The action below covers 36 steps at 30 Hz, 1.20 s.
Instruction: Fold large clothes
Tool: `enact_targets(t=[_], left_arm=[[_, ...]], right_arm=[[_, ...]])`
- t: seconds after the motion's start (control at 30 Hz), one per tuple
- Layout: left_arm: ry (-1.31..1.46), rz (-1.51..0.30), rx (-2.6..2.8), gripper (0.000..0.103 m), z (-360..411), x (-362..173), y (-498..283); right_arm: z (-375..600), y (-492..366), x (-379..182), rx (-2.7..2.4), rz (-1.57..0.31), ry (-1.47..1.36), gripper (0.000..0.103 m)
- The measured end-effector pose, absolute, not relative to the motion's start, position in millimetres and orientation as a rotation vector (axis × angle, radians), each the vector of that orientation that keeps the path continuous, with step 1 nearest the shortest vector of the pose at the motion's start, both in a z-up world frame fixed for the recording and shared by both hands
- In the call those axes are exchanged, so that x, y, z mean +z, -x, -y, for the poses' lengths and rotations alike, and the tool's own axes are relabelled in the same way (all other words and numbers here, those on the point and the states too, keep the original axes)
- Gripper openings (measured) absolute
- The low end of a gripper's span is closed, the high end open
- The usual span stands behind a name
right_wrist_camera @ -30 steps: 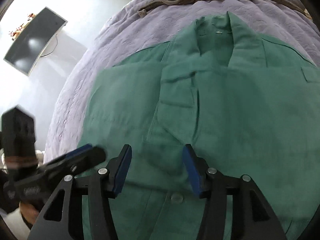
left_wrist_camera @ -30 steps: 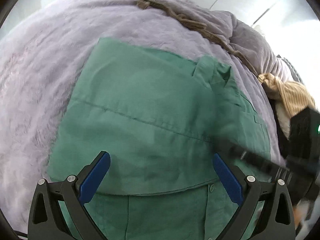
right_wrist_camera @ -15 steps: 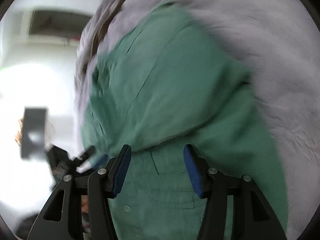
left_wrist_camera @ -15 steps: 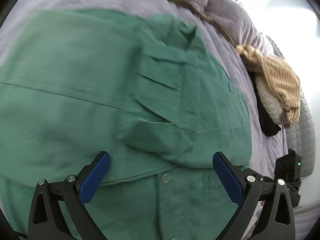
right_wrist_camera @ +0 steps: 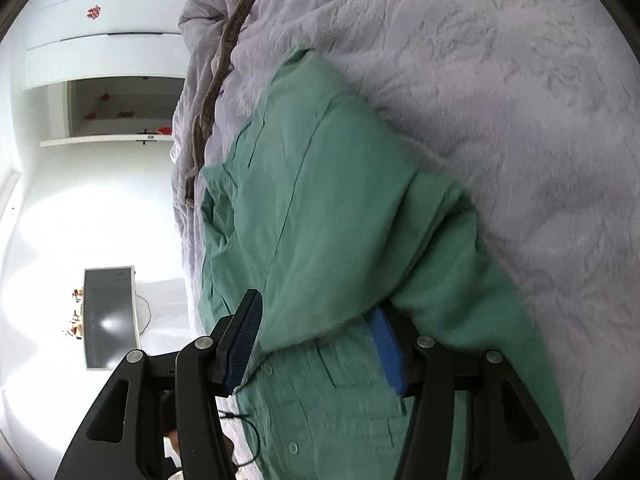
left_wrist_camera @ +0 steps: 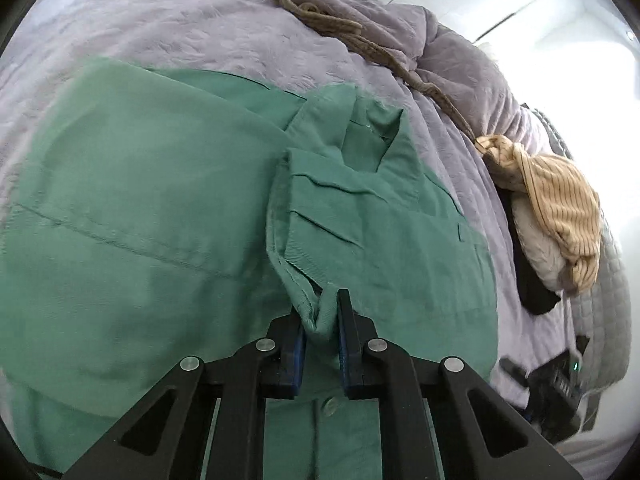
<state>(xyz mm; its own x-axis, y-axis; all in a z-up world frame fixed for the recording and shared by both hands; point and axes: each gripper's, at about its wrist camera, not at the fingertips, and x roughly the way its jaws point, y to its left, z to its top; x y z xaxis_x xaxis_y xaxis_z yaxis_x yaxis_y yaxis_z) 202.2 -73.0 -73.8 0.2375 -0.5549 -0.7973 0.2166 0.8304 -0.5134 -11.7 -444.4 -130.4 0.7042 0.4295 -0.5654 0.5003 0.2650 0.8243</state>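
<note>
The left gripper [left_wrist_camera: 320, 320] is closing on a bunched fold of the green shirt [left_wrist_camera: 160, 208] — the cuff end of a sleeve [left_wrist_camera: 344, 216] that lies doubled back across the front — and the cloth is pinched up between its blue pads, which already press it from both sides. The right gripper [right_wrist_camera: 316, 344] stands about half open, rolled well over to one side, with a thick edge of the same shirt [right_wrist_camera: 340, 220] running between its fingers; one pad is partly tucked under the fabric, but whether the pads actually press on it cannot be made out from this view.

The shirt lies spread on a lilac bedspread [left_wrist_camera: 200, 32], collar toward the far side, buttons showing at the near edge. As a judgement, the fold is at an early to middle stage: one sleeve is brought in over the body and the other side looks turned inward too, yet the garment is not squared up and no lengthwise fold has been made. What is left would be settling the sleeves flat, then doubling the body over.

Both grippers tilt downward at the cloth, the left the more steeply, set near the shirt's middle; the right works at its outer edge.

Further out, a brown cord [left_wrist_camera: 328, 20] trails across the bedspread, and a heap of other clothes (a tan striped piece [left_wrist_camera: 560, 196] on top) sits at the bed's far corner.
</note>
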Motion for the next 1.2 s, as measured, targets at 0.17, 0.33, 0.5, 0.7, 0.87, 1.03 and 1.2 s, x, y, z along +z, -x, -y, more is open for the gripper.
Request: enact_targets(t=[0.17, 0.33, 0.5, 0.7, 0.87, 1.03, 1.2], left_arm=[[0.295, -1.265, -0.504, 0.015, 66, -91, -201], [0.281, -1.261, -0.485, 0.015, 71, -92, -200], [0.256, -1.272, -0.493, 0.015, 72, -94, -204], [0.234, -1.275, -0.467, 0.015, 77, -97, -203], [0.224, -1.28, -0.457, 0.015, 76, -99, -204], [0.208, -1.256, -0.447, 0.015, 82, -90, -204], [0.148, -1.226, -0.459, 0.015, 97, -88, -210]], right_arm=[[467, 15, -128, -0.261, -0.834, -1.314, 0.059], [474, 24, -118, -0.113, -0.91, -1.297, 0.06], [479, 9, -74, 0.005, -0.9, -1.098, 0.06], [533, -63, -109, -0.153, -0.908, -1.124, 0.06], [539, -117, -134, -0.124, -0.948, -1.171, 0.022], [534, -132, -106, -0.117, -0.945, -0.978, 0.002], [543, -135, -139, -0.189, -1.022, -0.93, 0.003]])
